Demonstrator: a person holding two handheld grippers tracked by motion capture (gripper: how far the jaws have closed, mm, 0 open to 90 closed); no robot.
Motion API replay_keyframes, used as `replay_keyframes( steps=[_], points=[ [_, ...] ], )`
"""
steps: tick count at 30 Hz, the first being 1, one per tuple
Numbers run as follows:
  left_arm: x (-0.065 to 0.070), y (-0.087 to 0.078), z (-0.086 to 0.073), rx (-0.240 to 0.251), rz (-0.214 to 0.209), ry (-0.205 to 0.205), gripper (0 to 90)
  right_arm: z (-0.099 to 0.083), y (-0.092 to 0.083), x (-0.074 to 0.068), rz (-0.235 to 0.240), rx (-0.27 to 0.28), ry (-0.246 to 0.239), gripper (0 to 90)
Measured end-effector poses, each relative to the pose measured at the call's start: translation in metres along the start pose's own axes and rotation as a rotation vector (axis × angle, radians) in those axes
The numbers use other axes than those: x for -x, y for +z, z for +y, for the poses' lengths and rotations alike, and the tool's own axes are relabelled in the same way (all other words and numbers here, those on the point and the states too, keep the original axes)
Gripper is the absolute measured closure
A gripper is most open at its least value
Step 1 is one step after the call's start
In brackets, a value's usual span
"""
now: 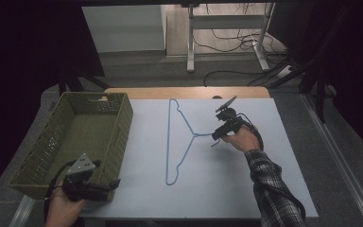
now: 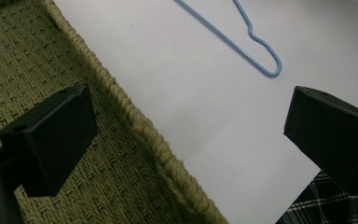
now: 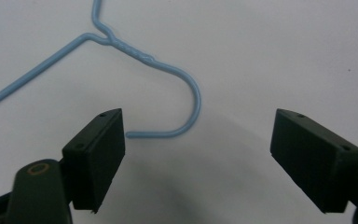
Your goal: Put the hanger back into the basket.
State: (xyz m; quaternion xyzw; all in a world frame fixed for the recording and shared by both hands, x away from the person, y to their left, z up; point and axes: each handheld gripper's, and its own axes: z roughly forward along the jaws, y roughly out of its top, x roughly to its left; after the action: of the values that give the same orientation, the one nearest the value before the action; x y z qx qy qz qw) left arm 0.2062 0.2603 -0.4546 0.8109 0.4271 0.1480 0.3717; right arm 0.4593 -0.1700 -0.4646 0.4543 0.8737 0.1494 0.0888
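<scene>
Hovering our right gripper [image 3: 198, 154] low over the white surface [image 1: 227, 189], fingers [image 3: 98, 154] spread with nothing pinched; the hook of the blue wire hanger [image 3: 186, 98] lies flat just ahead of them, its open tip close to one finger.

Risks, near to far:
- Thin wire flat on a hard surface: if we close from above, the fingers may scrape the surface and skate over the wire, or flick the hook sideways out from between them.
- A pinch on the curved hook alone leaves the long triangle of the hanger [image 1: 177, 142] free to swing; we'd expect it to pivot in the grip on lift.
- Catching the hook tip with one finger first would likely spin the whole hanger toward the basket [image 1: 118, 137].

Left gripper [image 1: 114, 183]: fingers [image 2: 51, 135] spread, empty, straddling the basket's braided rim [image 2: 135, 121], one finger over the woven floor, the other over the surface. If we shift it carelessly it can snag that rim.

Room: open surface on both sides of the right fingers and beyond the hook; the surface's far edge is well beyond the hanger. The hanger's lower corner [image 2: 272, 70] lies ahead of the left fingers, well apart from the rim, so there's a clear lane between hanger and basket. The basket wall is the only obstacle in any move leftward.
</scene>
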Motion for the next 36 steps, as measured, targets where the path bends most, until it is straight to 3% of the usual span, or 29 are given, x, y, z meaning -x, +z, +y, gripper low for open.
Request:
replay_keyframes(
  steps=[22,36],
  points=[
    [-0.002,0.000,-0.001,0.001,-0.008,-0.006,2.5,0.026,0.038,0.000,-0.019,-0.182,-0.010,51.0],
    [-0.002,0.000,-0.001,-0.001,-0.008,-0.006,2.6,0.031,0.040,-0.005,-0.033,-0.210,0.051,80.0]
  ],
)
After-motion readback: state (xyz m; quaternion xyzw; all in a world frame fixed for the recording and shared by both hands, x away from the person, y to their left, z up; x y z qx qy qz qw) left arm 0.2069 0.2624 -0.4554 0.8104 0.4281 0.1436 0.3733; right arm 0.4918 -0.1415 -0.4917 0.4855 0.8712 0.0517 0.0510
